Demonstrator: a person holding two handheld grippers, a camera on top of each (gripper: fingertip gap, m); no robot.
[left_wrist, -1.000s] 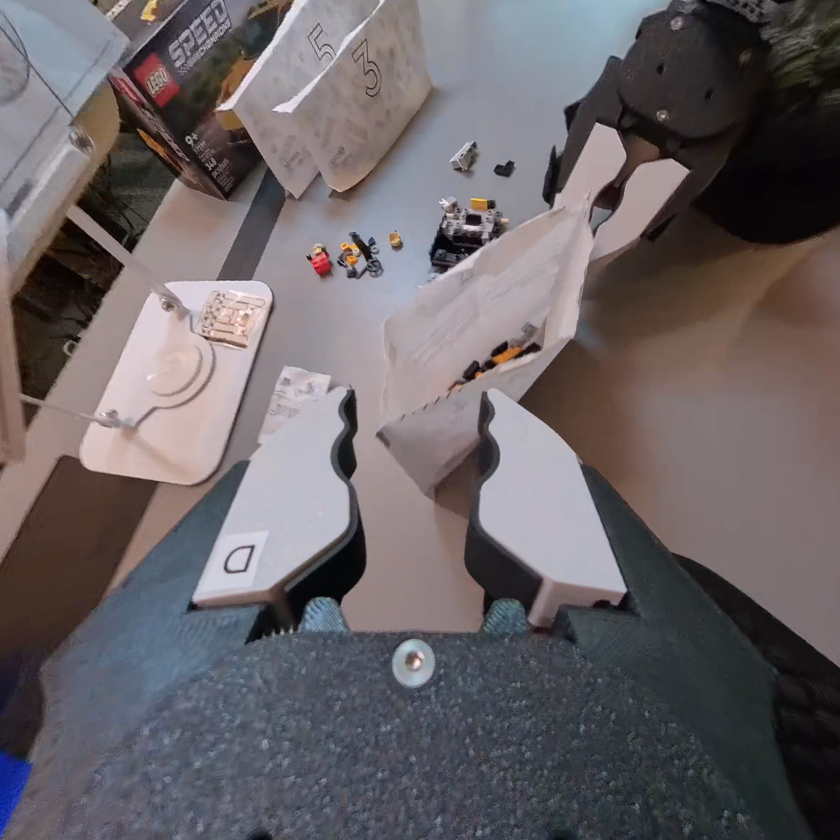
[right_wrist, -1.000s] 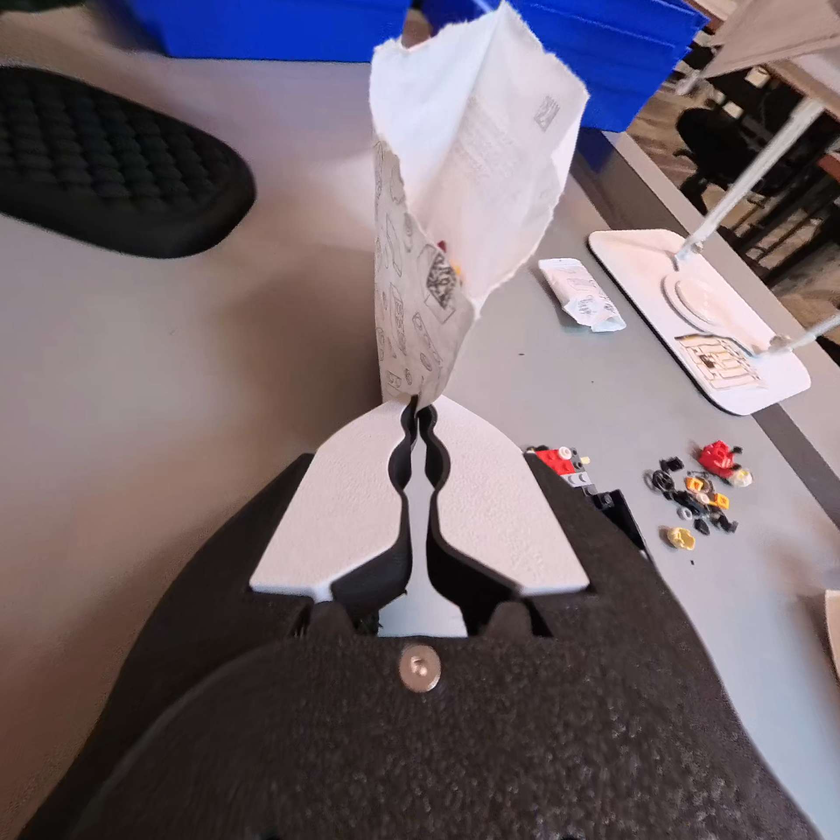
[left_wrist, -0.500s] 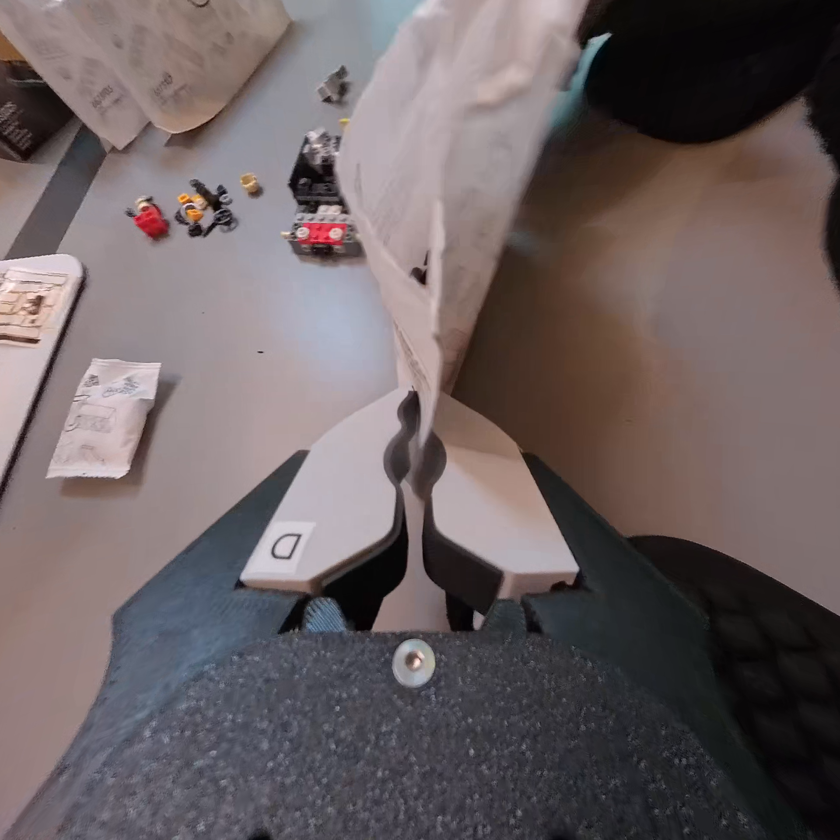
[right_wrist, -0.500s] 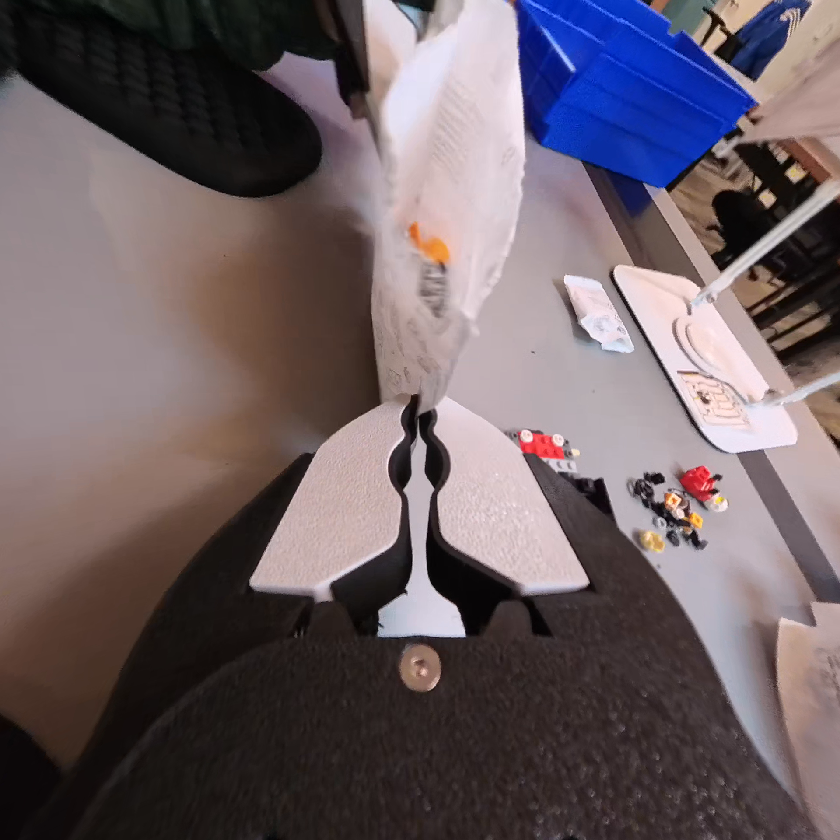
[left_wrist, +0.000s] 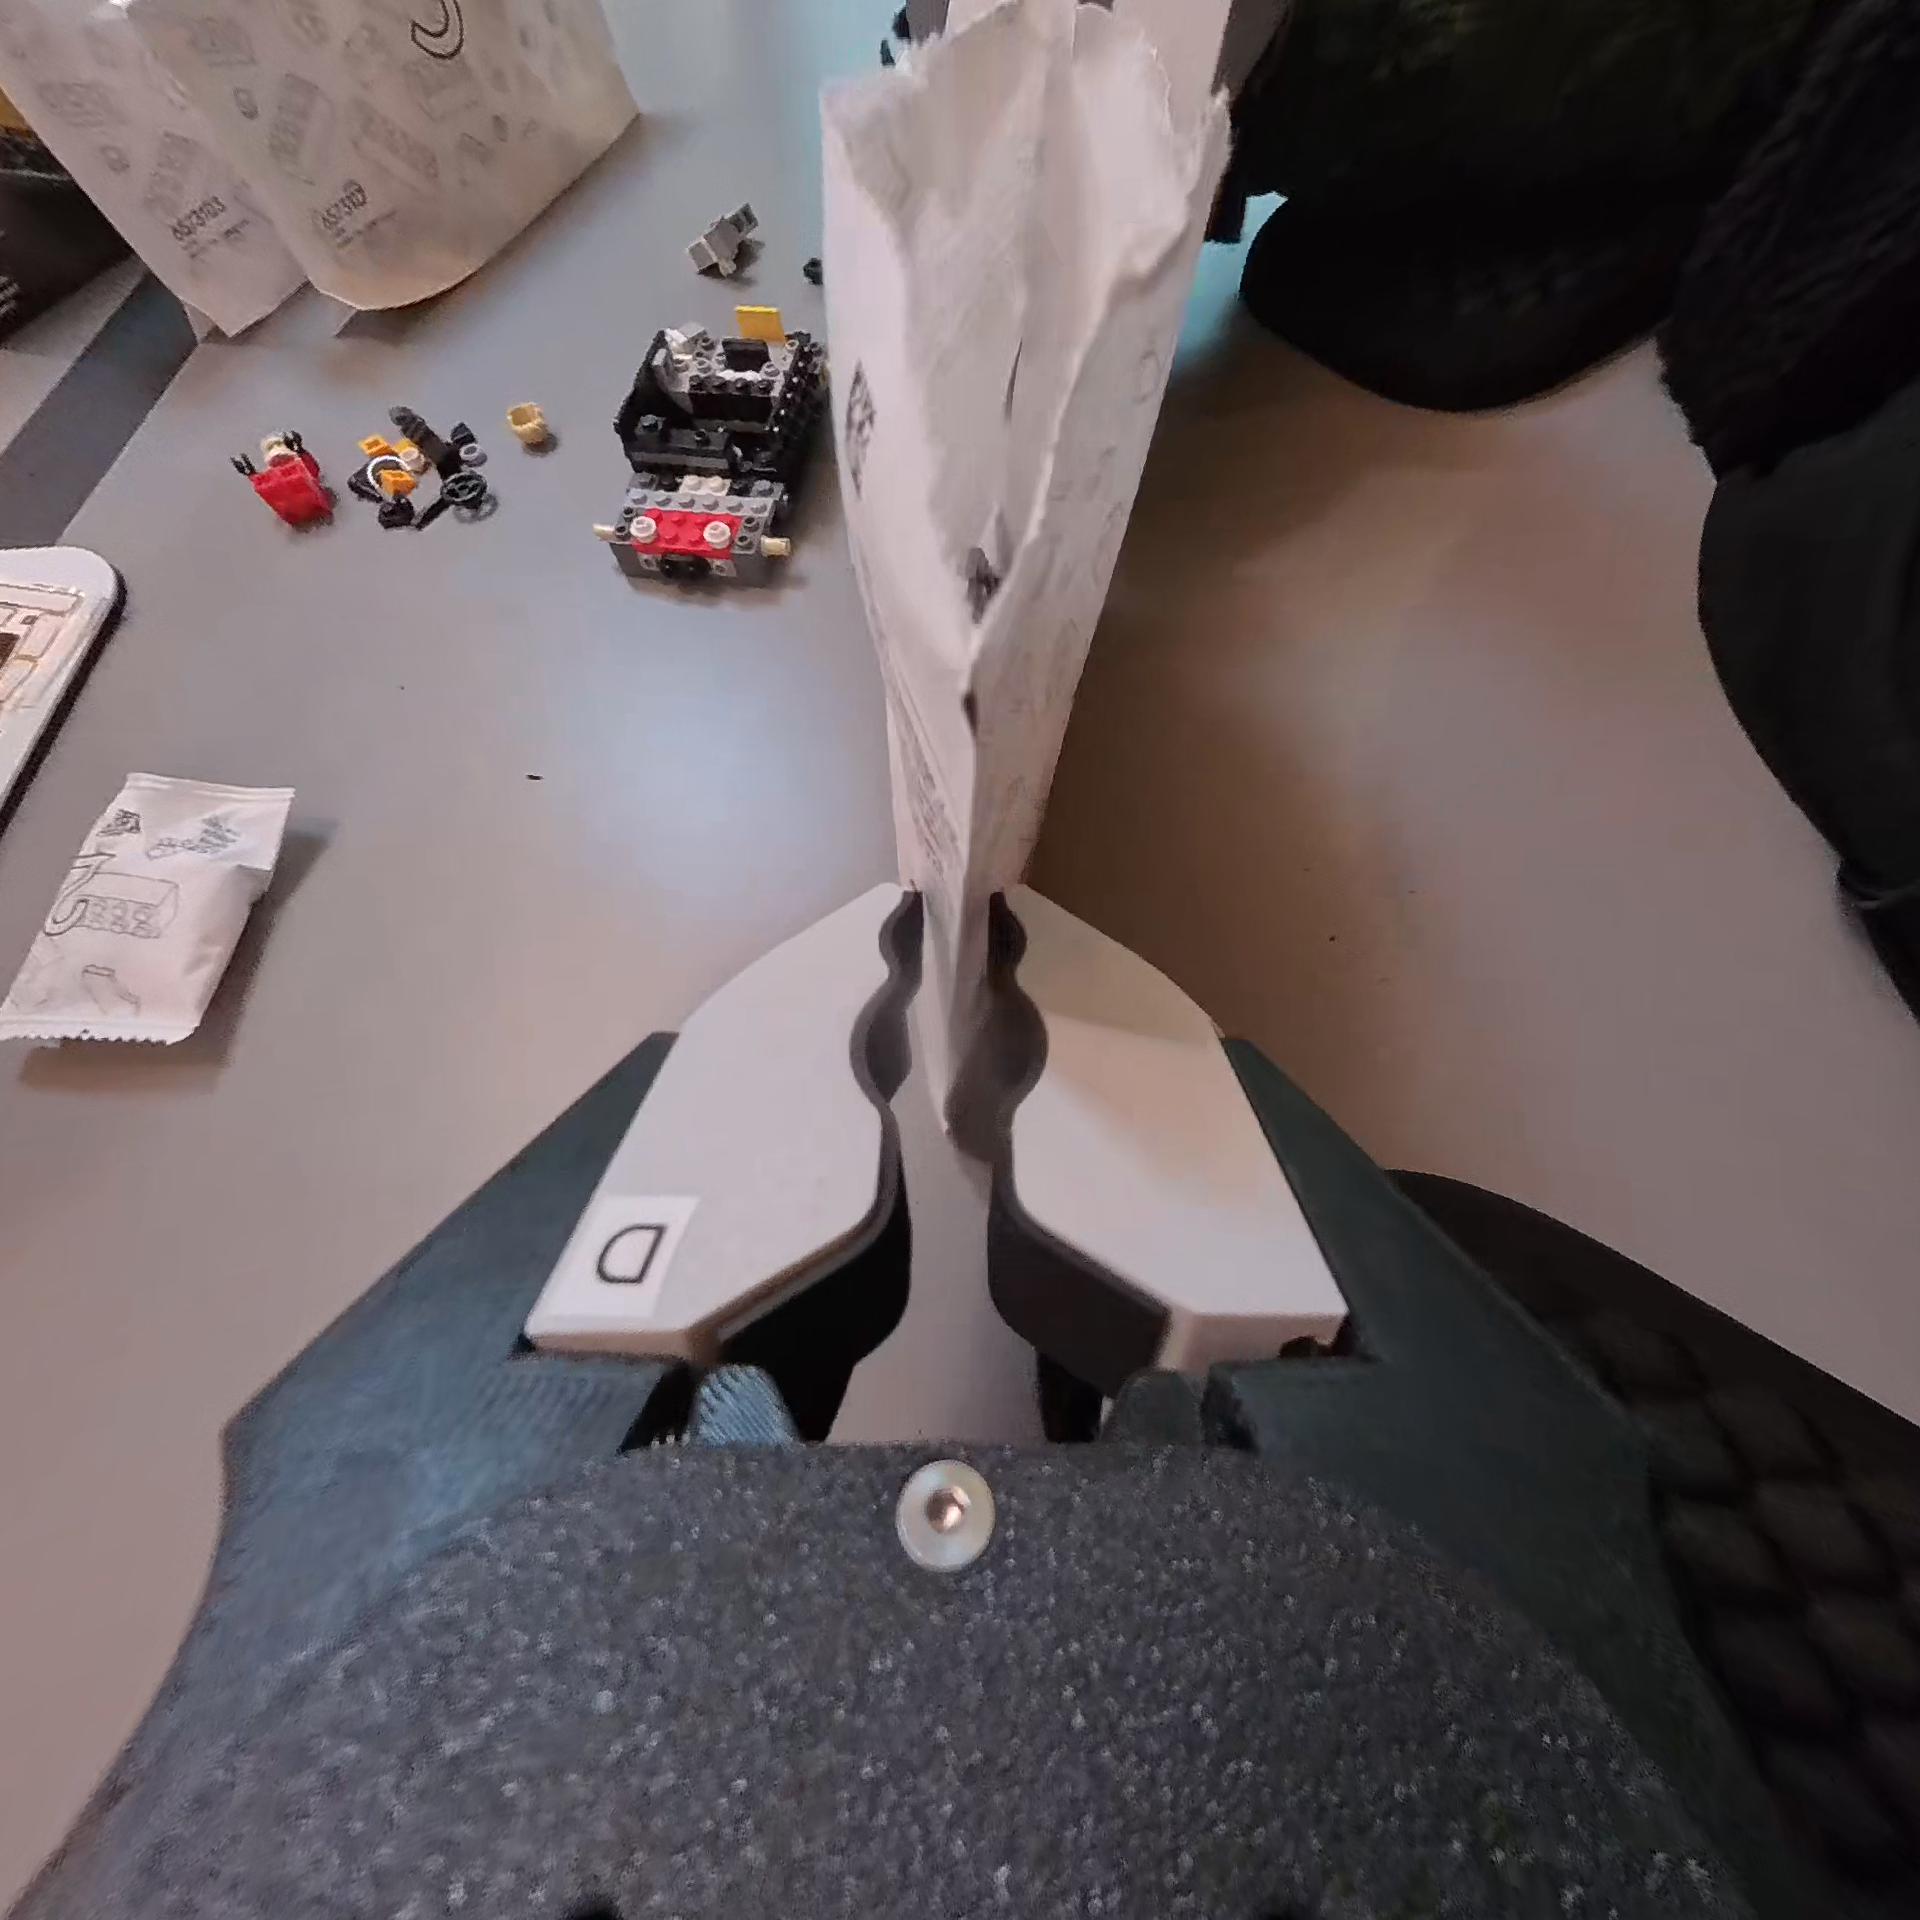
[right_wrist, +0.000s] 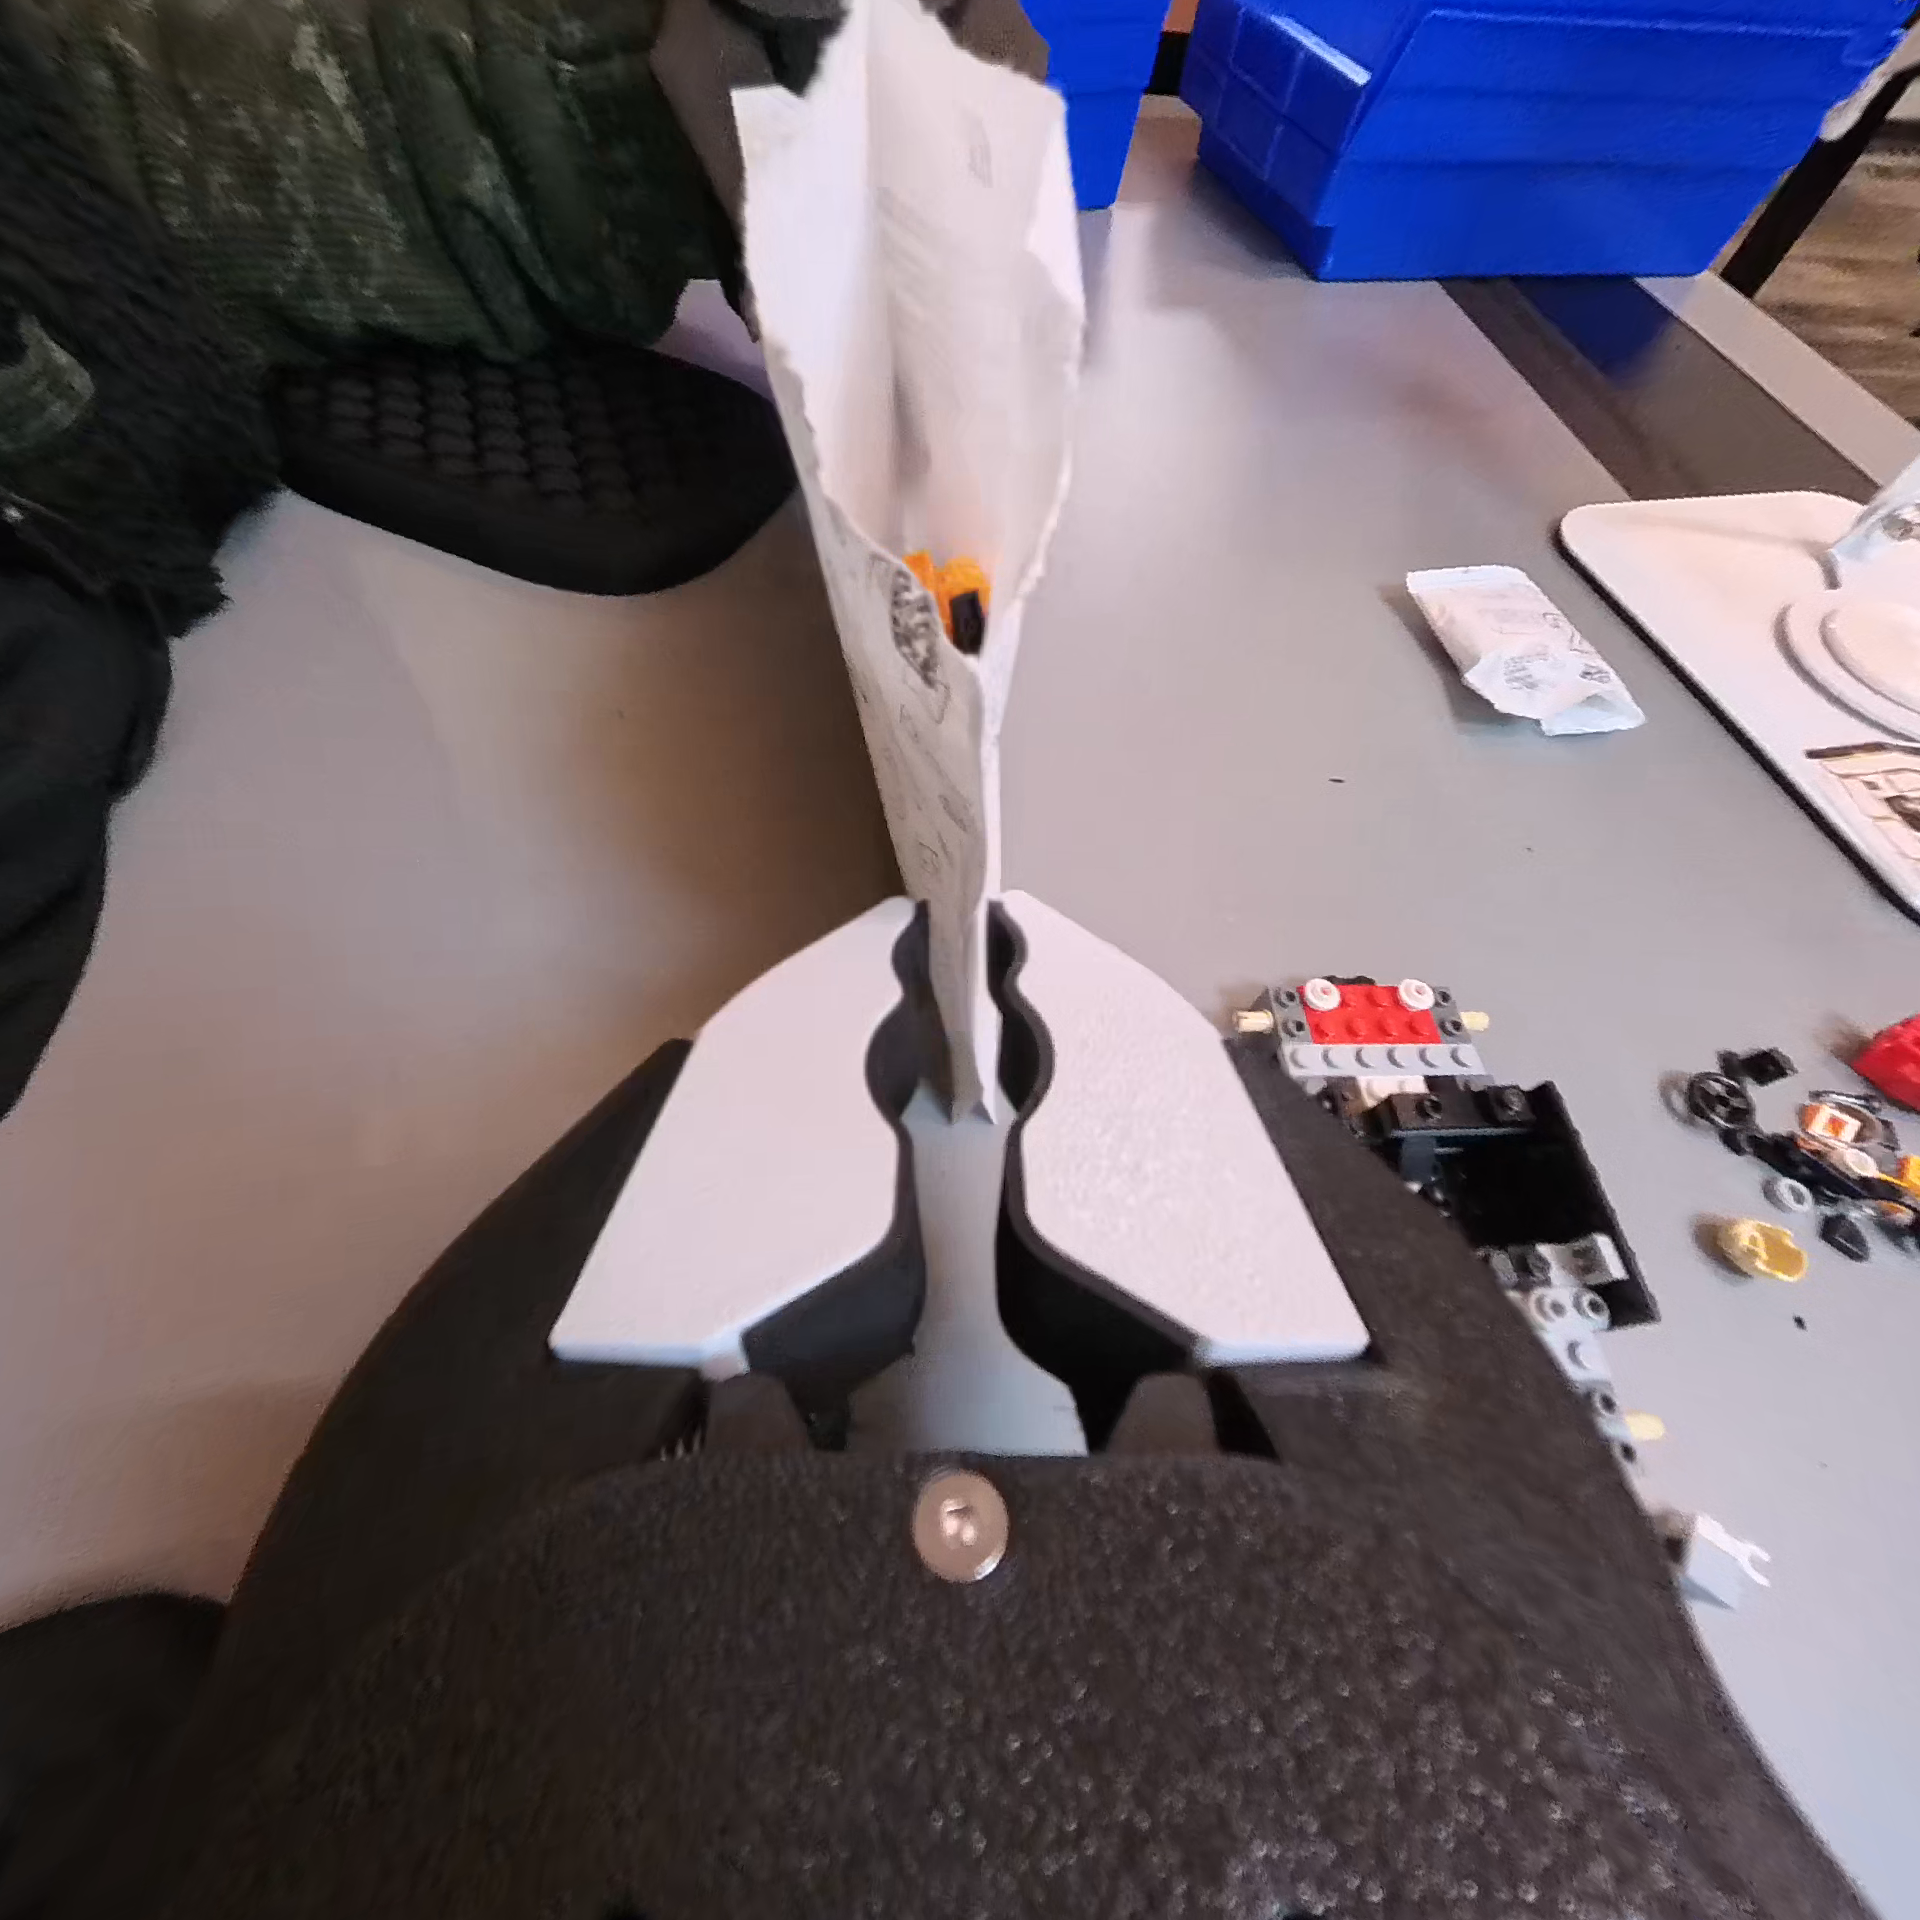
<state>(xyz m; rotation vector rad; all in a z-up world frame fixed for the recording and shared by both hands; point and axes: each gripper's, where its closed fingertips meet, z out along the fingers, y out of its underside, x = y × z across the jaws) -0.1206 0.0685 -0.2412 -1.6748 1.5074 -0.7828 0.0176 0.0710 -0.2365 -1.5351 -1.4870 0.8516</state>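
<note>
Over the grey tabletop (left_wrist: 520, 727), left wrist view: left claw (left_wrist: 956, 904), apart a second earlier, had clamped one corner of the torn white printed paper bag (left_wrist: 997, 416). The bag's long axis ran straight out from the fingertips.

Right wrist view: right claw (right_wrist: 956, 909) clamped the opposite corner, with the torn opening facing it and small orange and black bricks (right_wrist: 951, 592) inside.

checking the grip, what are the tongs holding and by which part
Both tongs, left and right, pinch the same white paper bag by opposite corners.
</note>
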